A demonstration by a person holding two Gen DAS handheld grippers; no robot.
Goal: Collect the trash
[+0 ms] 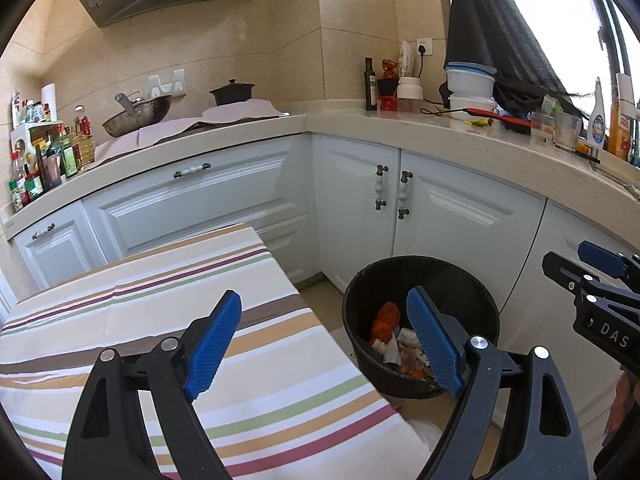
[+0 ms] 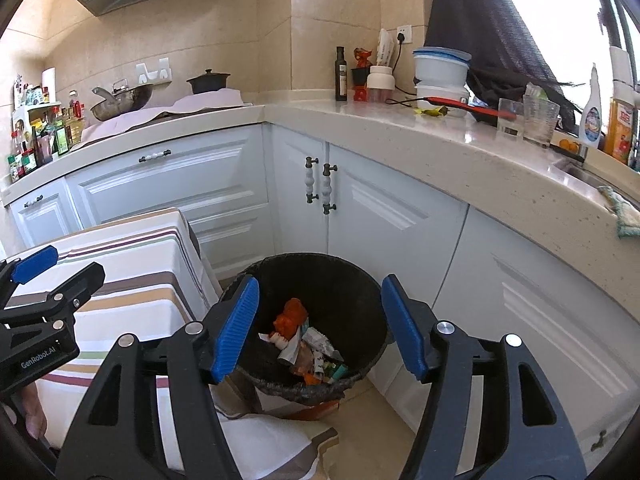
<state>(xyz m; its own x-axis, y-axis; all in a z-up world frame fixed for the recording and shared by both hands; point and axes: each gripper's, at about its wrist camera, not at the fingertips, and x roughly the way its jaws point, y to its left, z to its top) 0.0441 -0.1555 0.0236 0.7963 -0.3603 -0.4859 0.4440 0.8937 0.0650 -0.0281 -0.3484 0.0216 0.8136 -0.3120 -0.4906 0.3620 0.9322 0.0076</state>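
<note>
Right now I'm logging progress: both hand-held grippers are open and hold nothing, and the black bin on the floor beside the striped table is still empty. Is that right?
Not quite: the black bin is not empty. The right wrist view shows wrappers and orange scraps lying in it. The rest stands: the left hand-held gripper and right hand-held gripper are open and hold nothing, and the bin stands on the floor beside the striped table.

A trash bin (image 2: 304, 320) stands on the floor in the corner where the cabinet (image 2: 396, 216) runs meet, wrappers (image 2: 308, 344) lying inside it. A cloth-covered table (image 1: 168, 320) sits just beside the bin at its 9 o'clock. On the counter (image 2: 440, 140) behind, at 12 o'clock, stand a bottle (image 2: 341, 74) and stacked containers (image 2: 440, 72); a wok (image 1: 138, 114) rests at 10 o'clock.
</note>
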